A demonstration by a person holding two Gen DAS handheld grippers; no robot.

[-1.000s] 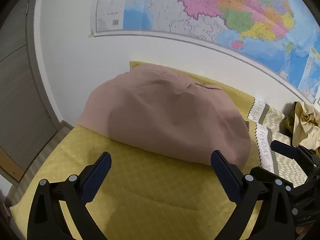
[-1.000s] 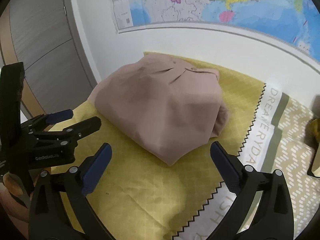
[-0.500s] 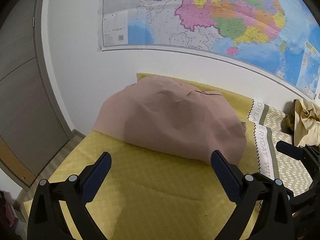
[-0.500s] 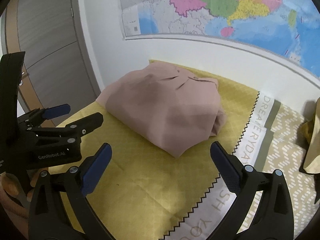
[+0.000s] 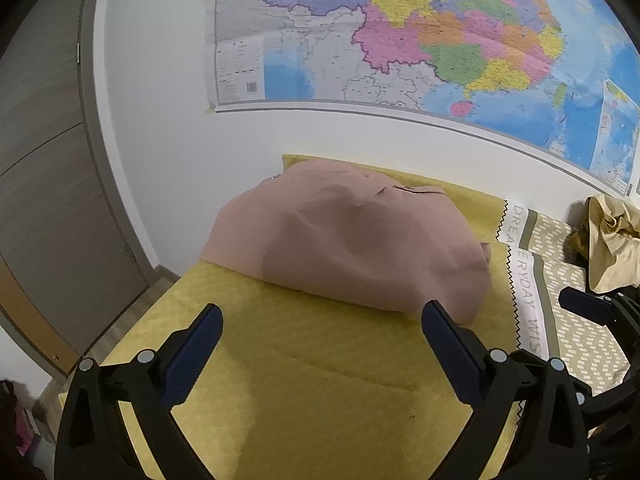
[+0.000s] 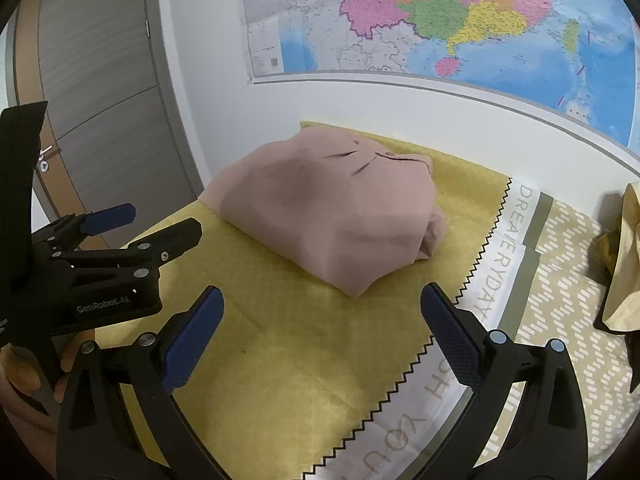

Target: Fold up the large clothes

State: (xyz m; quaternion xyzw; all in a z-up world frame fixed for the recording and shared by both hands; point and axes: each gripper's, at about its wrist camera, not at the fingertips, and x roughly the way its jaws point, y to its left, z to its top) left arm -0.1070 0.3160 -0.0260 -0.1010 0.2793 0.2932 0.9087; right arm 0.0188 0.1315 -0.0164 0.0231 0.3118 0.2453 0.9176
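Behind the yellow bedspread hangs a coloured wall map; its white border strip reads "DREAM EVERYDAY", and "GenRobot.AI" is printed on your left gripper. You hold both grippers level above the near edge, the right gripper beside it, jaws spread wide and empty. Your folded pink garment lies far-centre, its long axis running left to right.

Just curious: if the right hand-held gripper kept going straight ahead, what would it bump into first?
Probably the folded pink garment, lying ahead of the open right hand-held gripper on the yellow cloth; depth is unclear.
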